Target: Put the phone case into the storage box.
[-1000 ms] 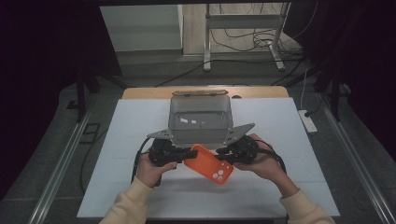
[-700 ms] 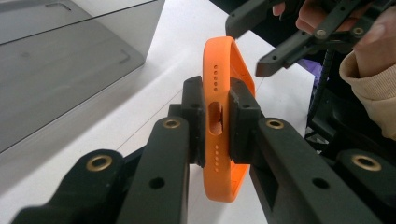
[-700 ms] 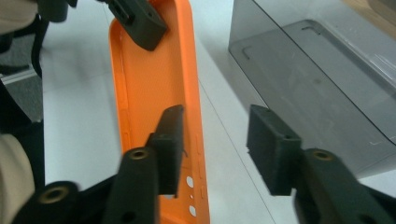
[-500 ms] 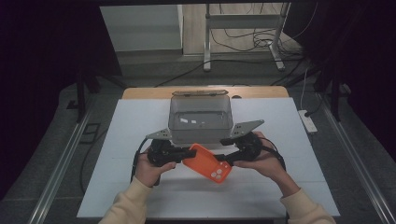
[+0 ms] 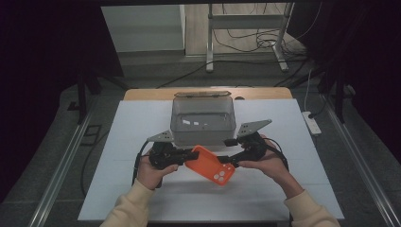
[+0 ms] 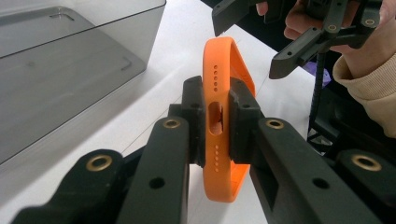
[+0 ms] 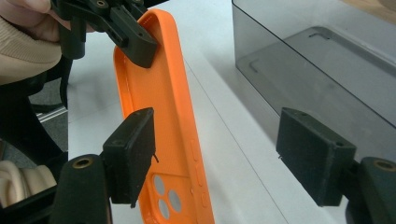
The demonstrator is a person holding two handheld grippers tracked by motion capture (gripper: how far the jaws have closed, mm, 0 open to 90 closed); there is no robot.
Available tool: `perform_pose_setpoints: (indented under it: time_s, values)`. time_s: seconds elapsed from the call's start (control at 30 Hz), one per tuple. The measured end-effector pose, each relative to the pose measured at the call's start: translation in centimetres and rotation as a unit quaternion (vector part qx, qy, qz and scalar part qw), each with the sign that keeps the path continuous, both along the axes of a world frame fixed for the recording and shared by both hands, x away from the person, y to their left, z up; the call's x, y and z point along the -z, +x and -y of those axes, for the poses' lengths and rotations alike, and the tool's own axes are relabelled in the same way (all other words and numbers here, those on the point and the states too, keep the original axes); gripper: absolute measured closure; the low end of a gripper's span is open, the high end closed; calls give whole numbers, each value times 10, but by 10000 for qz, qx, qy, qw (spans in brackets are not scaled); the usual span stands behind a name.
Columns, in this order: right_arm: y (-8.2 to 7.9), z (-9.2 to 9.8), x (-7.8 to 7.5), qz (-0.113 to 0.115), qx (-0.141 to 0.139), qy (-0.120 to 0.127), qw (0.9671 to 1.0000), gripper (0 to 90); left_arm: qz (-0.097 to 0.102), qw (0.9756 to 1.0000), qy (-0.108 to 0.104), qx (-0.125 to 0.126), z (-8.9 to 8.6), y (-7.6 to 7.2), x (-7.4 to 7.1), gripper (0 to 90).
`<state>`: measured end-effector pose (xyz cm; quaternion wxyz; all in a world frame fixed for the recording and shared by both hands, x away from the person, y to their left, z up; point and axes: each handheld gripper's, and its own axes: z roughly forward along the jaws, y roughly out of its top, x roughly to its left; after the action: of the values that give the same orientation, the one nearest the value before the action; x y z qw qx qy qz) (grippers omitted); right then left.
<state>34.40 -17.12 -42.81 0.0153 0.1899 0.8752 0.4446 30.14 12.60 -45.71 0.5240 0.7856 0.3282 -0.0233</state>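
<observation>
Clamping the bottom edge of the orange phone case (image 6: 219, 121), the left gripper (image 5: 187, 153) held it above the white bench (image 5: 123, 142), long axis running toward the right gripper (image 7: 219, 158), whose jaws had just been opening and stood apart, free of the case; the grey bin (image 5: 203, 118) lay just beyond

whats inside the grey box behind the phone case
The clear grey box looks empty: through its wall, bare floor with a few moulded marks. In the left gripper view a lid covers it. The orange phone case sits outside, clamped by the left gripper.
</observation>
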Motion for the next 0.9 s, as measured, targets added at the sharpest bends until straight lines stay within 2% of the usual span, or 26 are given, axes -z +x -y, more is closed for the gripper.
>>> perform_pose_setpoints:
  time_s: [0.9]
  values:
    - [6,-5,19,-539,-201,291,9979,311,75,9999,-101,45,1,-1,0,800]
